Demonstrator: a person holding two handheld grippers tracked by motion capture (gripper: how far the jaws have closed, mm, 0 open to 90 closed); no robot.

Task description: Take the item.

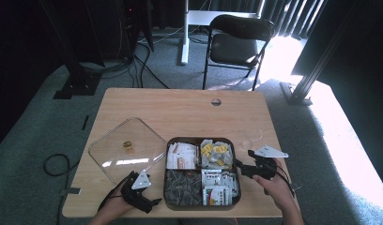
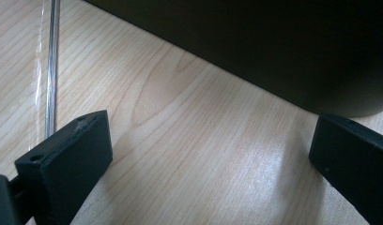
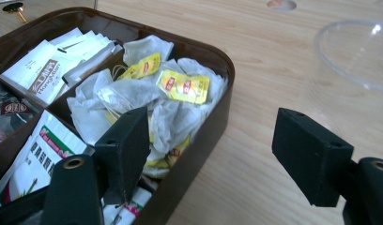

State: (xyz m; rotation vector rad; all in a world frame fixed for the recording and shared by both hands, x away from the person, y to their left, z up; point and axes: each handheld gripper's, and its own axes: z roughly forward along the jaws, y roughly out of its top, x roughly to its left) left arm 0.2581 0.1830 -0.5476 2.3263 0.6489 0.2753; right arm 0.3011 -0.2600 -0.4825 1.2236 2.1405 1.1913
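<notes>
Right gripper point(image 3: 213, 154) jaws apart, empty, straddling the box point(image 3: 199, 154) right wall; yellow-tagged tea bags point(image 3: 180, 86) sit just left in far-right compartment. Left gripper point(image 1: 141, 193) apart, resting on worktop point(image 1: 180, 110), farther off

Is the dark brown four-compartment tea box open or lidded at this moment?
Open. The dark brown tea box has all four compartments of tea bags and sachets exposed, and the clear plastic lid lies on the wooden table to its left.

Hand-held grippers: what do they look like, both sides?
Left hand-held gripper and right hand-held gripper: black bodies, each topped by a grey three-cornered plate, black cables trailing back. Jaws end in blocky matte-black pads with small screw holes. No sleeves visible on the forearms.
</notes>
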